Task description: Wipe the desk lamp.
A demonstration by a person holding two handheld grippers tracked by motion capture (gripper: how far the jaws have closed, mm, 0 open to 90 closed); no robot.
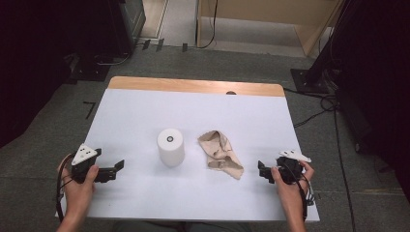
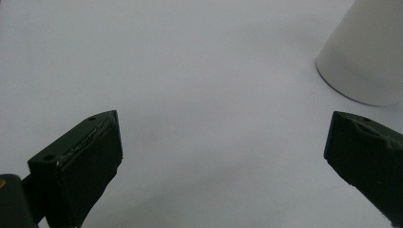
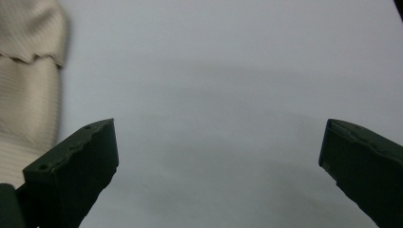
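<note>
While both tools, left tool (image 1: 117, 167) and right tool (image 1: 261, 169), stand wide apart and empty, nothing looks started: cloth (image 1: 220, 152) lies crumpled at desk (image 1: 145, 111) centre, roll (image 1: 170, 146) upright at its 9 o'clock.

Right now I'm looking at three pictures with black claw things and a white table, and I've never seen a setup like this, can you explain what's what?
A person sits at a white table holding a hand tool in each hand. Each tool is a gripper with two black jaws. The wide picture is taken from above, looking down at the table: the left gripper is at the left, the right gripper at the right. The other two pictures come from small cameras riding on the grippers, looking out between their own jaws. On the table stand a white paper roll, upright, and beside it lies a crumpled beige cloth. Both grippers are open and hold nothing; the roll shows ahead of the left one, the cloth's edge beside the right one.
</note>
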